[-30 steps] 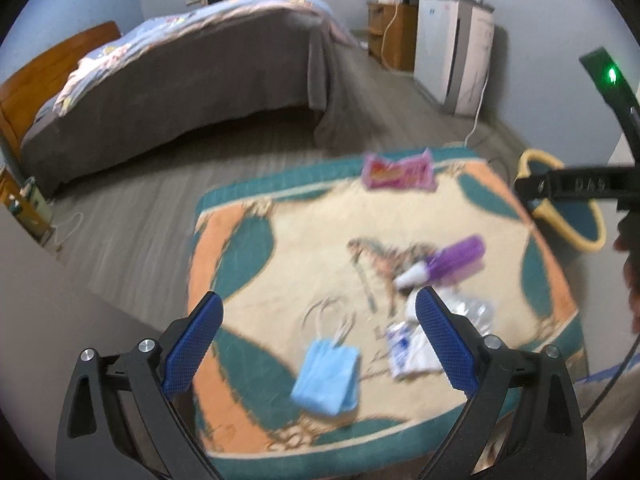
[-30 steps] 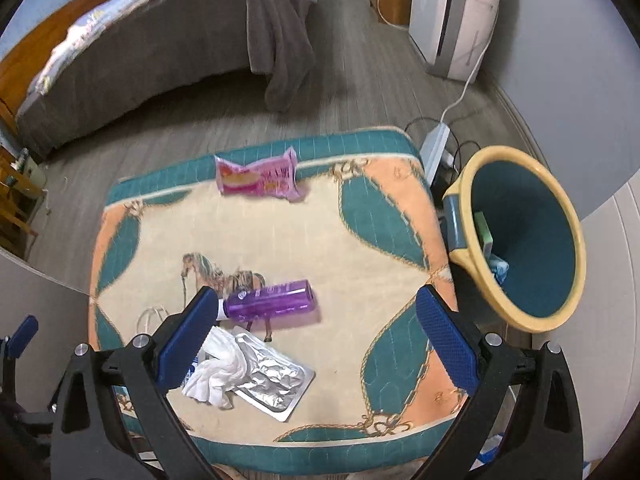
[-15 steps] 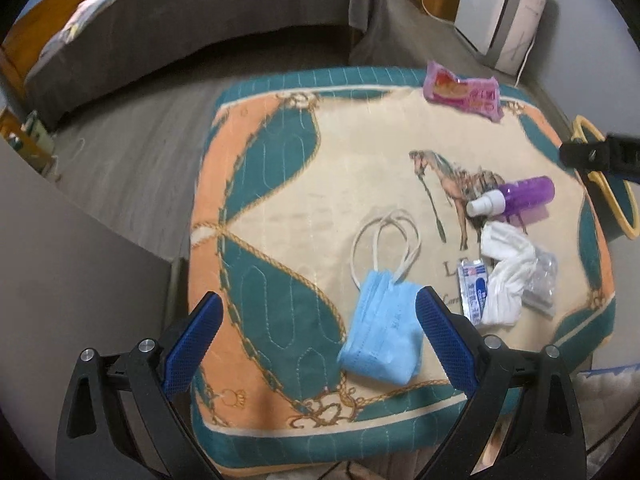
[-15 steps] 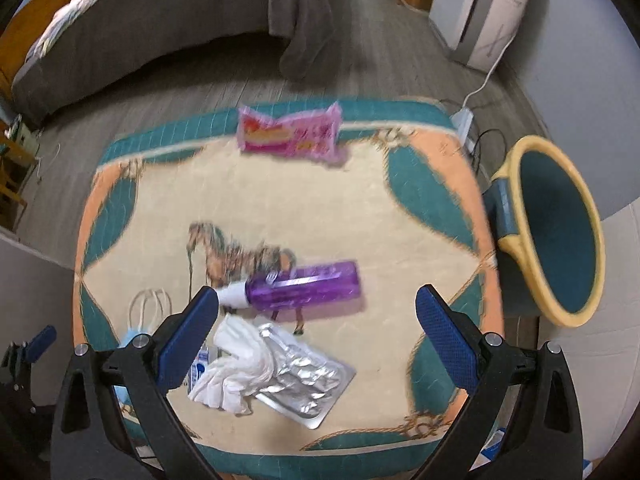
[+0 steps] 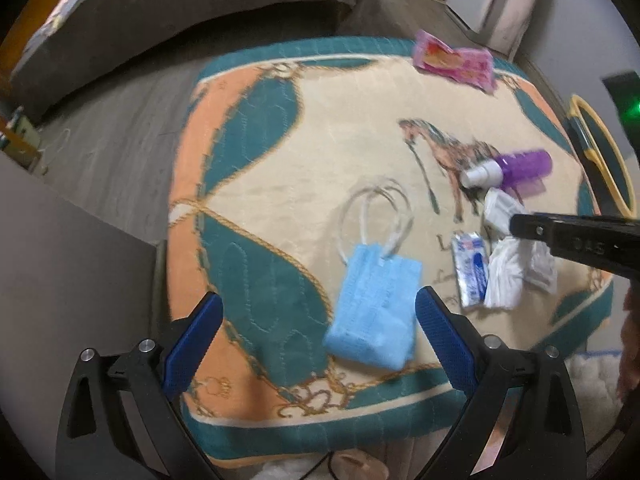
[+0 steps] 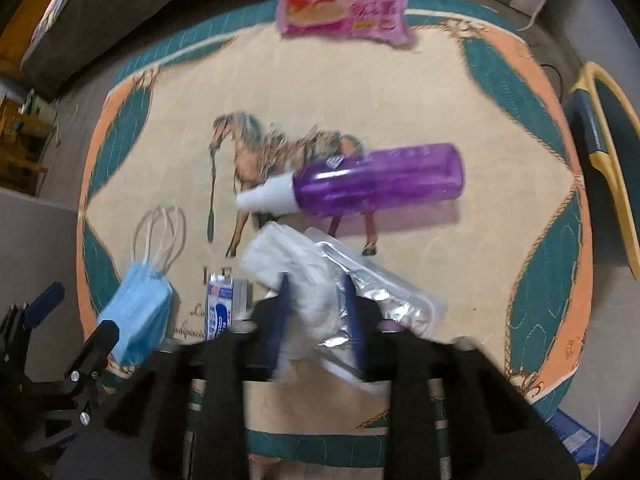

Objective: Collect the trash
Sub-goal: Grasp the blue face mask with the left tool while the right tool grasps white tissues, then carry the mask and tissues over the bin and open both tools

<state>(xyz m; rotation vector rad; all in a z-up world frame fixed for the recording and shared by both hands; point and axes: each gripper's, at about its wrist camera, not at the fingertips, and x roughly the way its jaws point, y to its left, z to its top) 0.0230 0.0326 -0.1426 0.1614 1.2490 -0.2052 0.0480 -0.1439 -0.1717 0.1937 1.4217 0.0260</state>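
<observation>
At the near edge of the counter (image 6: 360, 80), covered by a horse-patterned cloth, the right gripper (image 6: 318, 320) is closing its jaws on a crumpled white tissue (image 6: 304, 276). The tissue sits between the blue pads, though motion blur hides whether they press it yet. Under and just beside the tissue lies a silver blister pack (image 6: 384, 292), so the grasp may catch that too.

The left gripper (image 5: 316, 328) hangs spread wide above the near edge, grasping nothing. A blue face mask (image 5: 376, 304) lies below and between its fingers, untouched, its ear loops trailing toward the middle of the counter. Between mask and tissue sits a small blue-and-white packet (image 5: 470, 270).

Toward the middle, just beyond the tissue, a purple spray bottle (image 6: 376, 184) lies on its side, with its white cap pointing to the left edge. At the far edge rests a pink snack wrapper (image 6: 344, 12).

Off the right edge stands the yellow-rimmed bin (image 6: 608, 152); its inside is barely in view, so I cannot tell what it holds.

My reading: the collecting is at an early stage. All six pieces are on the counter, and the first pick, the tissue, is only now being taken. The mask looks like the left gripper's next target.
</observation>
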